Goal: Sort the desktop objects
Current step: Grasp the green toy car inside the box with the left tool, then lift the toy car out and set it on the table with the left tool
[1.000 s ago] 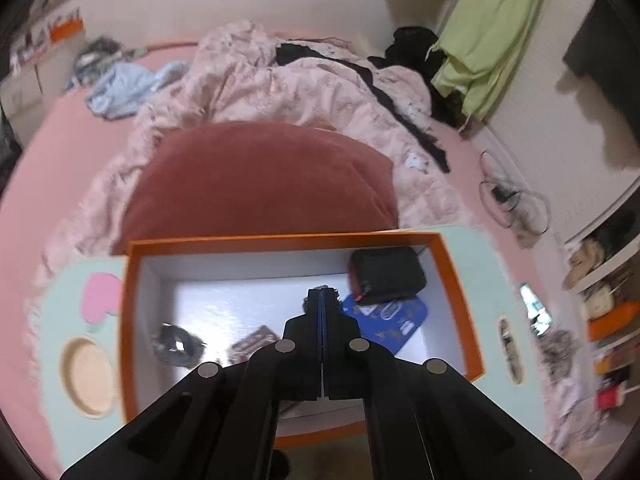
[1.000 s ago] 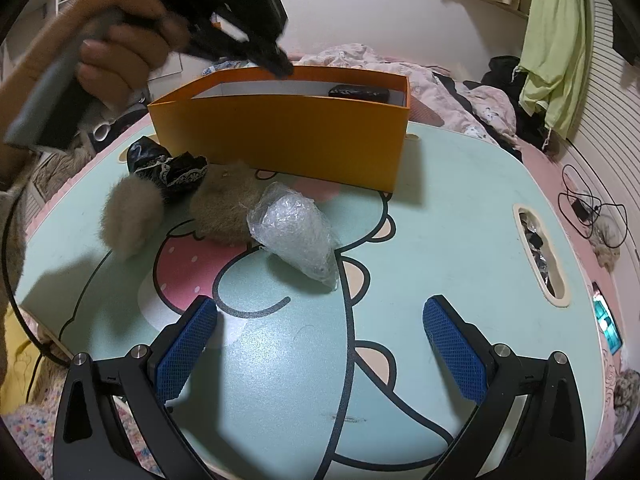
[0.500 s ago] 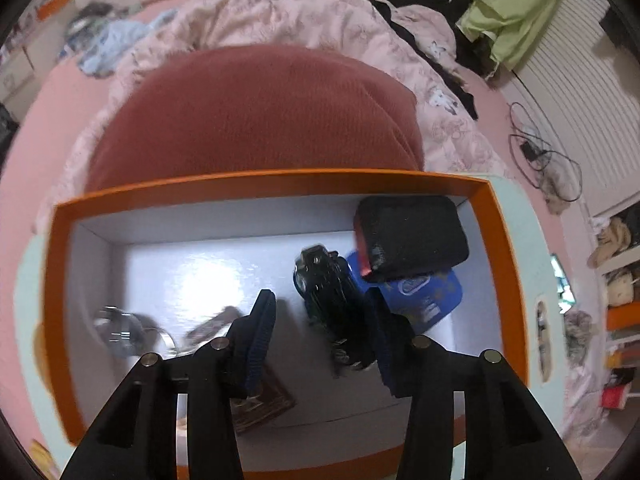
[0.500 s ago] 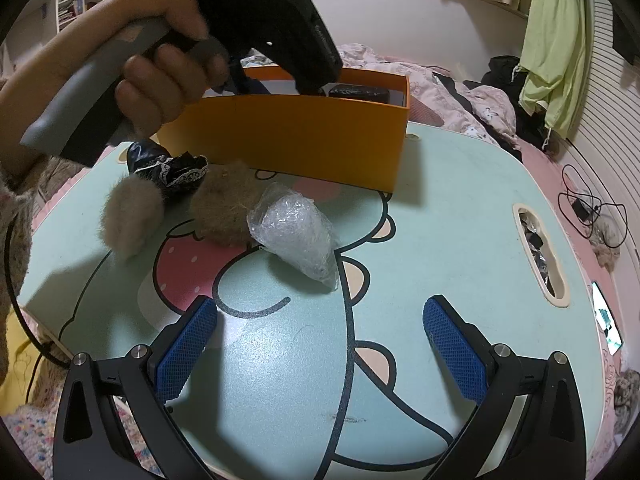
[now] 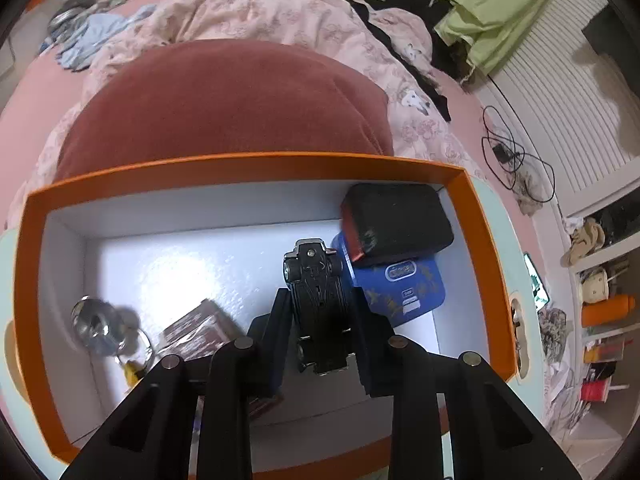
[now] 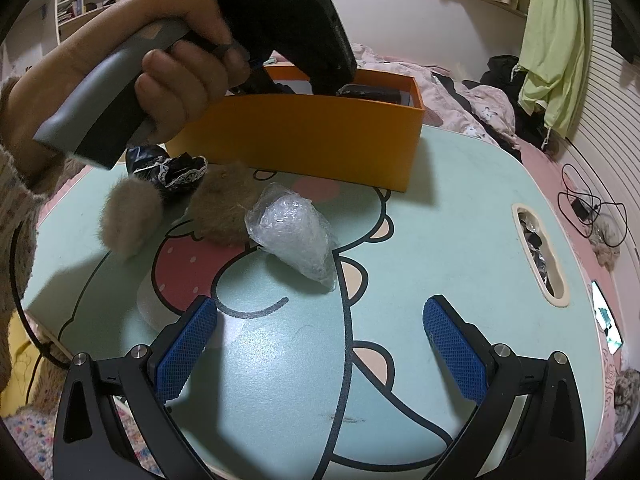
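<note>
Showing unreadable print, blue card (image 5: 400, 284) lies in orange box (image 5: 256, 168).

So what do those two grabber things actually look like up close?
Both are black plastic frames with silver screws. The right gripper has blue cross-hatched pads. The left gripper has a grey and black pistol handle; the hand holding it wears a knitted sleeve.

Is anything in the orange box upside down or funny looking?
Yes. The black toy car in the orange box lies belly up: its flat underside and wheels face the camera instead of its roof. Nothing looks spilled or broken.
</note>
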Demonstrator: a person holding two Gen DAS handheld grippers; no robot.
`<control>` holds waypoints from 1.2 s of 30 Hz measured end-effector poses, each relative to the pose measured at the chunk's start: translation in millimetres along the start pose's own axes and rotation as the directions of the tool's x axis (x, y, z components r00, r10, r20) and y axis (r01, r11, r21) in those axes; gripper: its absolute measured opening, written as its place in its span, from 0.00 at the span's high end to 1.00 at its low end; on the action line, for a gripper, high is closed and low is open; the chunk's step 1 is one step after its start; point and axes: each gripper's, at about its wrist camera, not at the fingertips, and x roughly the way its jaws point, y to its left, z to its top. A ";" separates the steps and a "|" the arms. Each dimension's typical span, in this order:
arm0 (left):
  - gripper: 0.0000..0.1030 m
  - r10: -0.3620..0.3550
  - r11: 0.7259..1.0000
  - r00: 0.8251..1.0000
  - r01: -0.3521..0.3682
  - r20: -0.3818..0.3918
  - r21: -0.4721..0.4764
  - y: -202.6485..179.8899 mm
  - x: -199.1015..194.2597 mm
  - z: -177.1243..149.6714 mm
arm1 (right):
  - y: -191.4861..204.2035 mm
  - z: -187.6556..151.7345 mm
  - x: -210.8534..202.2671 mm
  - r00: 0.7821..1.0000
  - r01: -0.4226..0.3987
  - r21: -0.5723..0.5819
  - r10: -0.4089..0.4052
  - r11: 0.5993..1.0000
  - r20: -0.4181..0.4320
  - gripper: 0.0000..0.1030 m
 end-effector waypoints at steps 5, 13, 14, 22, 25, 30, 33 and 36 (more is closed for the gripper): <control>0.75 -0.097 0.995 0.991 0.099 0.091 -0.014 9.4 -32.3 -4.4 | -1.4 0.3 0.0 1.000 0.000 0.000 0.000 1.000 0.000 0.00; 0.75 -0.211 0.976 0.937 0.189 0.279 0.105 12.8 -121.7 -51.8 | -1.7 0.3 0.3 1.000 0.001 0.001 -0.001 1.000 0.000 0.00; 0.75 -0.212 0.976 0.938 0.189 0.273 0.109 17.6 -123.4 -64.5 | -2.0 0.3 0.1 1.000 0.001 0.001 -0.001 1.000 0.000 0.00; 0.75 -0.262 0.960 0.950 0.238 0.170 0.147 46.8 -89.0 -126.3 | -4.4 0.6 -0.4 1.000 0.003 0.002 -0.003 1.000 0.000 0.00; 0.74 -0.276 0.956 0.942 0.248 0.192 0.157 47.6 -79.9 -132.8 | -4.4 0.7 -0.4 1.000 0.003 0.001 -0.003 1.000 0.000 0.00; 0.45 -0.295 0.951 0.910 0.249 0.292 0.184 51.4 -105.8 -155.1 | -5.0 0.5 -0.4 1.000 0.005 0.004 -0.005 1.000 0.001 0.00; 0.38 -0.153 0.977 0.919 0.086 0.362 0.195 51.1 -120.1 -176.3 | -4.6 -0.1 -1.1 1.000 0.007 0.006 -0.007 1.000 0.001 0.00; 0.27 -0.023 0.979 0.907 -0.064 0.420 0.193 53.2 -123.0 -204.1 | -4.9 -0.1 -0.8 1.000 0.007 0.007 -0.007 1.000 0.001 0.00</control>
